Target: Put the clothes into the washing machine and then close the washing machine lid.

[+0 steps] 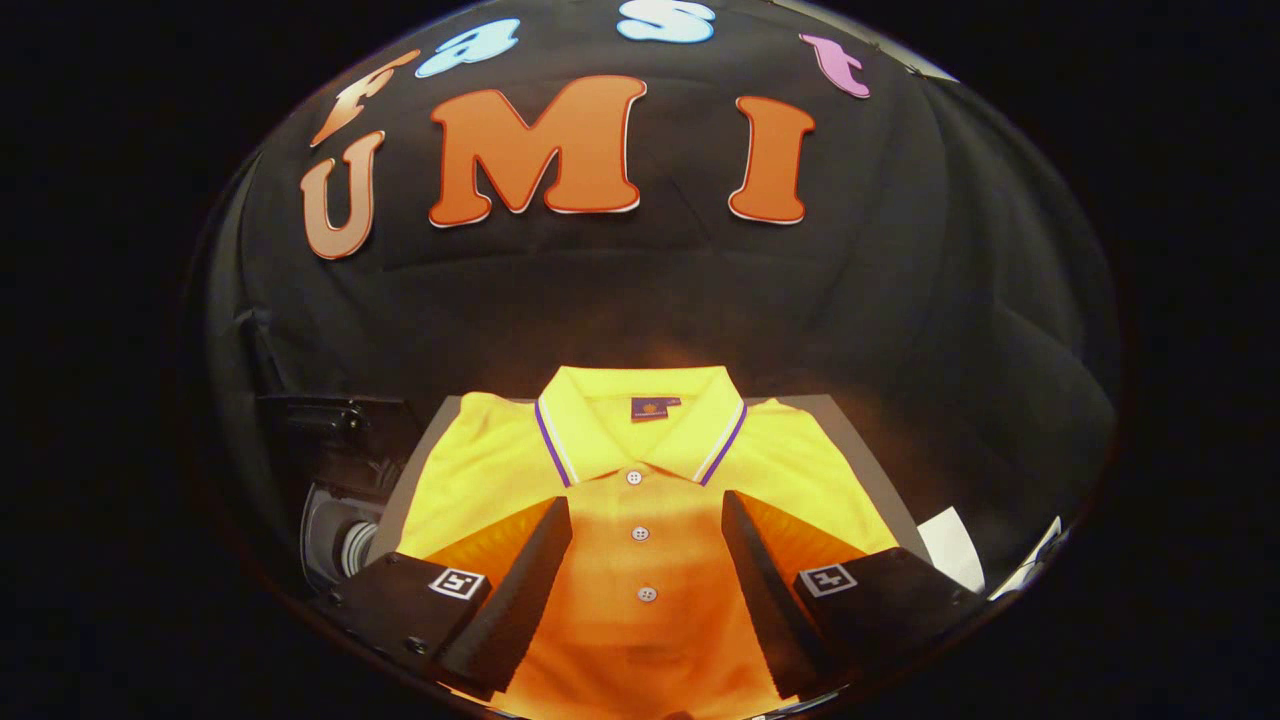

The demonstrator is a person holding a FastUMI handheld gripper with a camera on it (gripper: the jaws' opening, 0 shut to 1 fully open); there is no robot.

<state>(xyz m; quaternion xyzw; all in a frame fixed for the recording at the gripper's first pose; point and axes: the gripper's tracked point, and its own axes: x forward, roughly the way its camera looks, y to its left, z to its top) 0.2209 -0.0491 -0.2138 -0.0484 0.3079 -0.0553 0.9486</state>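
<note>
Gripper view. The tongs [646, 570] stand wide open and hold nothing; the two black, wedge-shaped fingers [515, 590] hang over a yellow polo shirt [640, 480], one on each side of its button placket. Whether the pads touch the cloth cannot be told.

The shirt lies flat and neatly folded on a grey tabletop [850, 440], collar pointing away from the fingers. The fabric looks like a fine, soft knit, matte, glowing orange under the light near the fingers. The collar [640, 415] is turned down, edged with purple and white stripes, with a small dark label inside the neck. Three pale round buttons [641, 534] run down the middle between the fingers.

To the left of the tabletop, beyond the left finger, a dark and grey rounded body [335, 525] shows; it may be the washing machine, but this is uncertain. White sheets of paper [955, 555] lie to the right of the shirt.

Risks, as judged: a pinch on the top layer alone would likely unfold the shirt, letting it trail and catch on the tabletop edge or the machine's opening. Closing on the hard buttons could give a poor hold and a slip during the carry.
</note>
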